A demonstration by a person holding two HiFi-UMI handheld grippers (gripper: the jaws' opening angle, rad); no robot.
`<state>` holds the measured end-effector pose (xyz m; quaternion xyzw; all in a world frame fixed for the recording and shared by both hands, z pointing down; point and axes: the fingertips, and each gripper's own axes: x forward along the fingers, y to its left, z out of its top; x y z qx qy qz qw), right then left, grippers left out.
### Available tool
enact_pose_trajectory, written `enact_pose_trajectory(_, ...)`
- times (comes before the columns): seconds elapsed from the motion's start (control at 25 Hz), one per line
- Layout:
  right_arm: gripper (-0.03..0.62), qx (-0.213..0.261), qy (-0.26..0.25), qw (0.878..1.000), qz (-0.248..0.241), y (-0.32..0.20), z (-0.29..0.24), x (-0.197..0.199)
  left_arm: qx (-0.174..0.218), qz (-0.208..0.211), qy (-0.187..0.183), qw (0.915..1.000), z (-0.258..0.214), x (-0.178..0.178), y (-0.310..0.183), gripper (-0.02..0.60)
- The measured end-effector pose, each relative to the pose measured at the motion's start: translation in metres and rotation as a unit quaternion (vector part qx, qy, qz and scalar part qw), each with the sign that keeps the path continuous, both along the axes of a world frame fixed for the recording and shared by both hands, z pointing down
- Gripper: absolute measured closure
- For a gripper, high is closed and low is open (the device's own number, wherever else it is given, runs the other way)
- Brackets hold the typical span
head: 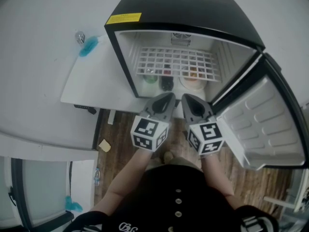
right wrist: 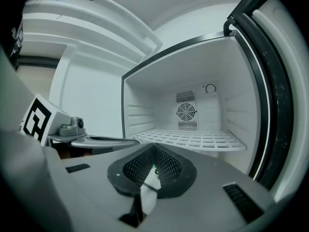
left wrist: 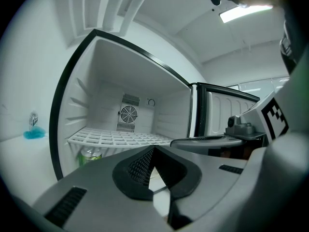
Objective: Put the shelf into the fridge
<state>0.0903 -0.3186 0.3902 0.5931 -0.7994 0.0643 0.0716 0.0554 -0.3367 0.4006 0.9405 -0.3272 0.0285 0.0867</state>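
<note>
The black mini fridge stands open in front of me. A white wire shelf lies level inside it on the side rails; it also shows in the left gripper view as the shelf and in the right gripper view as the shelf. My left gripper and right gripper hang side by side just before the fridge opening, apart from the shelf. The left gripper is shut with nothing in it. The right gripper is shut and empty too.
Under the shelf stand a green bottle, a dark bottle and a pale container. The fridge door swings open to the right. A white counter with a blue object lies left. Wooden floor shows below.
</note>
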Motion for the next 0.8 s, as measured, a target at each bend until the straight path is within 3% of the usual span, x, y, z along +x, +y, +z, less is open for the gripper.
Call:
enact_pose_trajectory(0.56,0.583,-0.006,0.005,1.000,0.002,-0.0026,0.0038,-0.0004,0.001,0.010,0.003,0.9999,-0.0014,0.0037,0.0000,0.574)
enact_pose_trajectory(0.8,0.583,-0.008,-0.018,1.000,0.004,-0.0061,0.0026,-0.0004,-0.003,0.021,-0.008,0.9997,0.0031,0.0072,0.0009,0.574)
